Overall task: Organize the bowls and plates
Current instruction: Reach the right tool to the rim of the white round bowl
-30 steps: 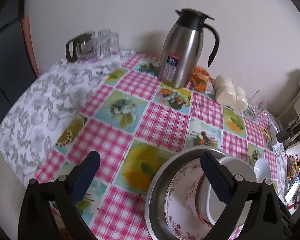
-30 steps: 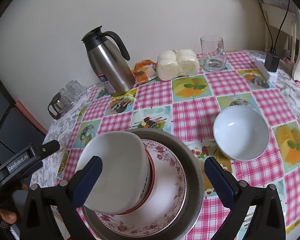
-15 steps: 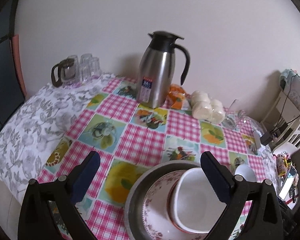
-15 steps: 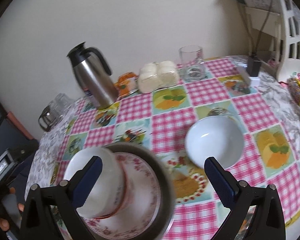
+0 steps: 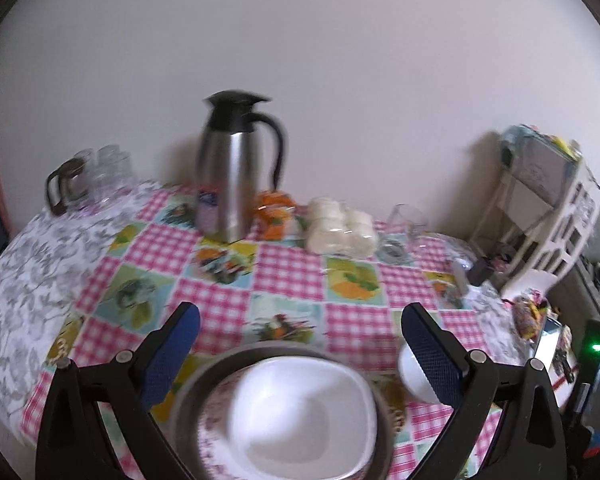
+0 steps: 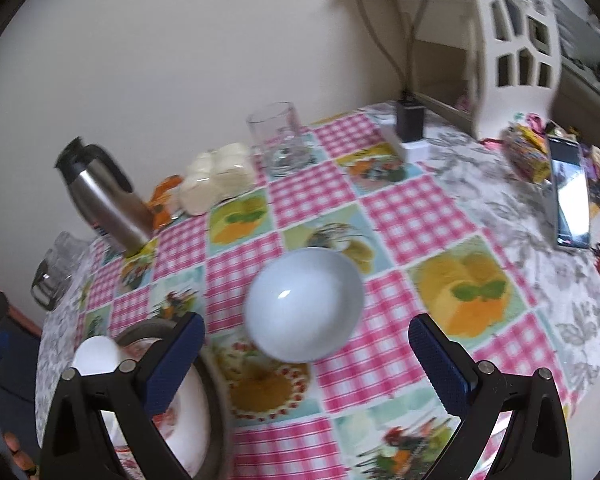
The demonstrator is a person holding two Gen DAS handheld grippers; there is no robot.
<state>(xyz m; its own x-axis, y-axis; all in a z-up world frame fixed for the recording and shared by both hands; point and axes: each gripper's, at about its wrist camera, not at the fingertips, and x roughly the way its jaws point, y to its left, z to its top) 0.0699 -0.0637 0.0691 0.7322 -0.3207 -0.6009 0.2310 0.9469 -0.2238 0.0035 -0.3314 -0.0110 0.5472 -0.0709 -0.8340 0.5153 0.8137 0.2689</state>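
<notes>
My left claw (image 5: 300, 334) hangs open above a white square bowl (image 5: 300, 412) stacked on a floral plate (image 5: 216, 436). My right claw (image 6: 306, 344), also open and empty, frames a round white bowl (image 6: 304, 304) on the checked worktop (image 6: 416, 216).

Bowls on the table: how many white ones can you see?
2. One white bowl sits on the patterned plate inside the metal basin. The other round bowl stands alone on the checked cloth, right of the basin. More may be hidden.

The left tool (image 5: 300, 344) hangs wide open above a white bowl (image 5: 300, 420) stacked on a flowered plate (image 5: 216, 436) inside a metal dish (image 5: 188, 392).
</notes>
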